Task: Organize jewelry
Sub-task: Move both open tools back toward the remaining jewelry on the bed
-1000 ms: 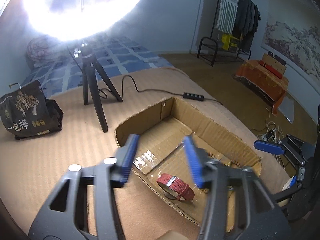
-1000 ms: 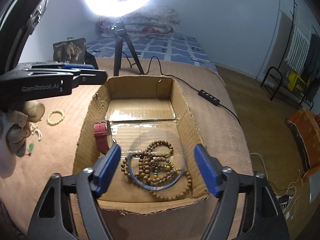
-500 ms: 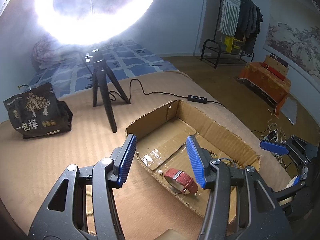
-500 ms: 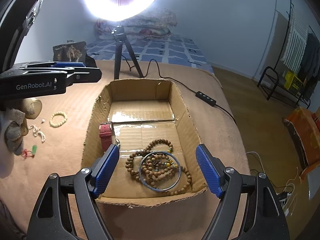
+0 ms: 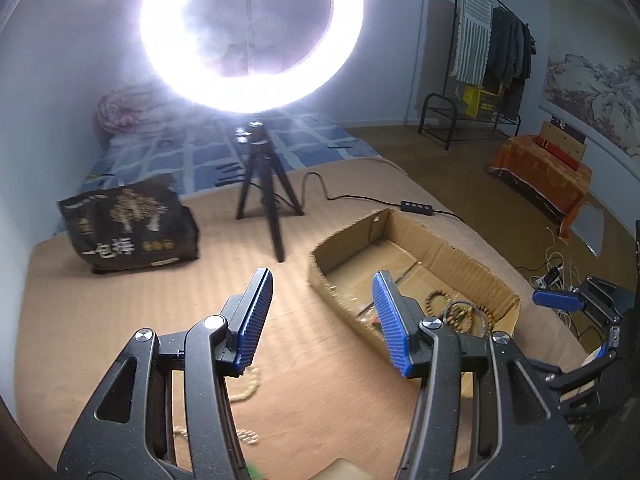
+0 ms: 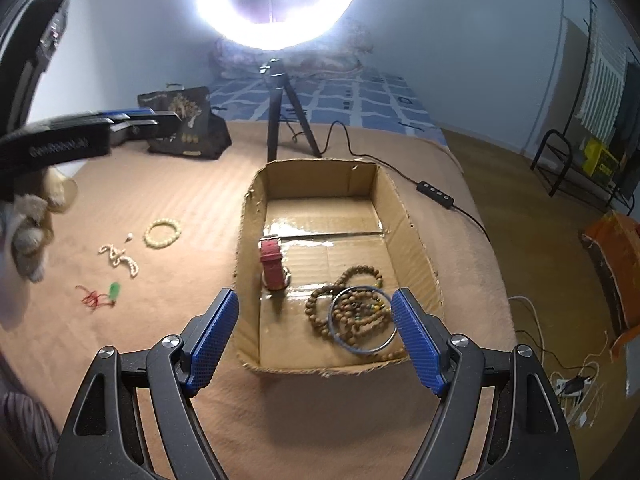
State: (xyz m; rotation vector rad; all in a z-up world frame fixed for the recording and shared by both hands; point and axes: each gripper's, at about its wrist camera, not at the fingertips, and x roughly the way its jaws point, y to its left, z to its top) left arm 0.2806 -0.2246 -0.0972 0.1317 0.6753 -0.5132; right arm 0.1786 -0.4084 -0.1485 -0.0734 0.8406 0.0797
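**Operator:** Four pieces lie loose outside the box, correct?

**Manual:** Correct, as far as the right wrist view shows. Working left to right on the brown blanket (image 6: 168, 184): you have the red cord with green pendant (image 6: 105, 295), the pale bead strand (image 6: 119, 259), a single small white bead (image 6: 129, 236), and the cream bead bracelet (image 6: 162, 233). All lie well apart from the cardboard box (image 6: 404, 216).

**Operator:** What is already stored?

**Manual:** Inside the box, near its left wall, the red-strap watch (image 6: 273, 265) stands on edge. Right of it, the brown wooden beads (image 6: 347, 300) lie piled with the blue bangle (image 6: 363, 319) resting on top. Judge the task as roughly half complete.

**Operator:** State of the tools?

**Manual:** Your left gripper (image 5: 322, 320) has its jaws spread wide and holds nothing. It hovers above the blanket, just left of the box, with pale beads partly visible below it. Your right gripper (image 6: 316, 340) is likewise wide apart and empty, hovering over the near end of the box.

**Operator:** Next step?

**Manual:** Probably collect the loose pieces with the left gripper, one at a time. Expect the strands to sag and slip; pinch them at a bunched section.
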